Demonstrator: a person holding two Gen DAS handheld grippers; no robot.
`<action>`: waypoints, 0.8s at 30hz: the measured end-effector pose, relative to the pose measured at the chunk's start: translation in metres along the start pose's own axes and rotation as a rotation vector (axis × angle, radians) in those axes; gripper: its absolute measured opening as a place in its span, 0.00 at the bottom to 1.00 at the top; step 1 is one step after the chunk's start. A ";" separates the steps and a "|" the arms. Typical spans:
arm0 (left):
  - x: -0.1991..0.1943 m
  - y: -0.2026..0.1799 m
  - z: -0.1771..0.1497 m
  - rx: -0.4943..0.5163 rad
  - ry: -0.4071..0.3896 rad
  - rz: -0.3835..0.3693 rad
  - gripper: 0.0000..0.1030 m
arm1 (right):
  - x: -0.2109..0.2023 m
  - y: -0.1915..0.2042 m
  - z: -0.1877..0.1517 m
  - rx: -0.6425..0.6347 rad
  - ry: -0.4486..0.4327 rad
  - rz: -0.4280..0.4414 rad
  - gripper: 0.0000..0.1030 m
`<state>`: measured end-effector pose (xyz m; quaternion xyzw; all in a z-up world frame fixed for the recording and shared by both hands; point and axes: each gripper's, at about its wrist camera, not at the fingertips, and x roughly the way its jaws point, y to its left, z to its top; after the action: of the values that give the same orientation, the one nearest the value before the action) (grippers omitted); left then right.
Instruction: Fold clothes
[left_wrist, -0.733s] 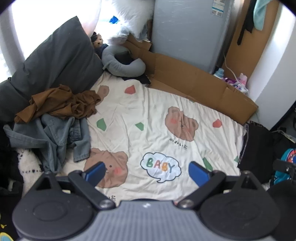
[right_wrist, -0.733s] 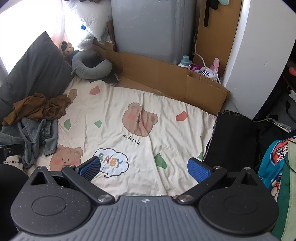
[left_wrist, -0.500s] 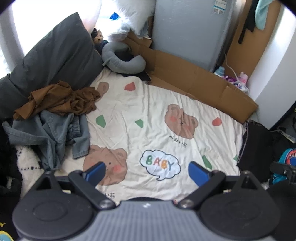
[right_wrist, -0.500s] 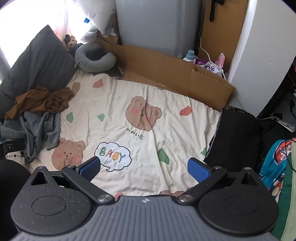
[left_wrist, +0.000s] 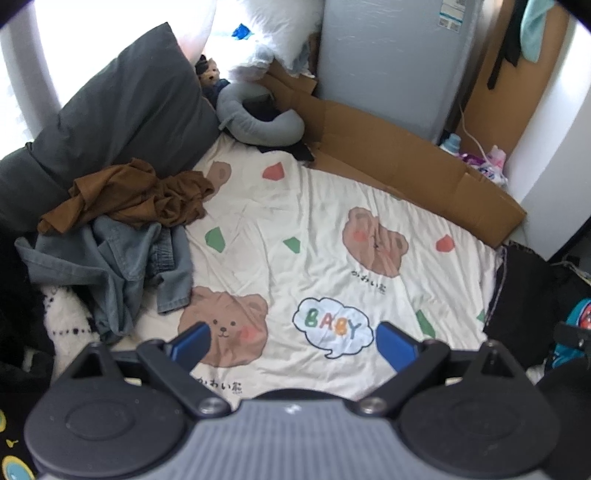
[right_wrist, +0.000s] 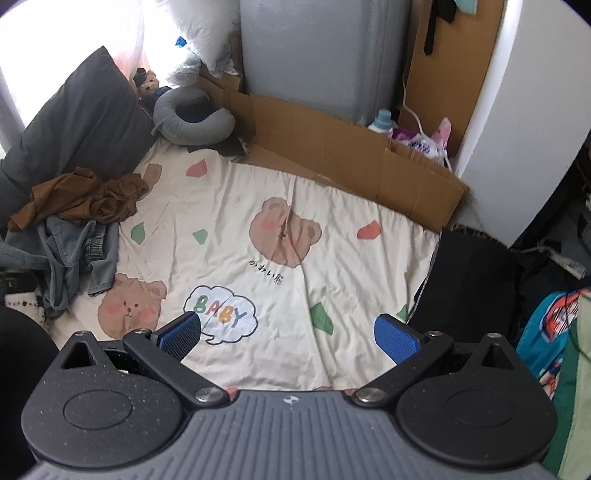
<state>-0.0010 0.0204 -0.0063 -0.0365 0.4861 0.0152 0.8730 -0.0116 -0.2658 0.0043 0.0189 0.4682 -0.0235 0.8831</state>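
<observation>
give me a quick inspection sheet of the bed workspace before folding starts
Surface: cream bear-print sheet, wrinkled, its middle bare.
Job's things: brown garment crumpled on top of the denim garment, both at the sheet's left edge, unfolded.
Clutter: dark pillow, grey neck pillow, small plush toy, black fabric at the right edge.
Grippers: left hand-held gripper and right hand-held gripper both open, holding nothing.
Cables: white cable by the far wall.
Surroundings: flattened cardboard, grey cabinet, detergent bottle.

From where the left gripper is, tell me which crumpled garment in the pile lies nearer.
The blue denim garment; it lies lower in the left wrist view, closer than the brown garment behind it by the dark pillow.
</observation>
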 end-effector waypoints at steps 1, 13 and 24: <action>0.000 -0.001 0.000 0.004 -0.002 0.003 0.94 | 0.000 0.001 -0.001 -0.008 -0.004 -0.005 1.00; 0.000 0.001 -0.001 0.006 -0.007 0.039 0.88 | -0.002 -0.002 -0.003 -0.011 -0.014 -0.001 0.94; -0.003 0.007 -0.001 -0.028 -0.018 0.032 0.88 | -0.005 0.000 -0.006 -0.012 -0.026 -0.031 0.94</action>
<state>-0.0041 0.0274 -0.0042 -0.0411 0.4783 0.0363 0.8765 -0.0195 -0.2649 0.0052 0.0060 0.4571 -0.0347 0.8887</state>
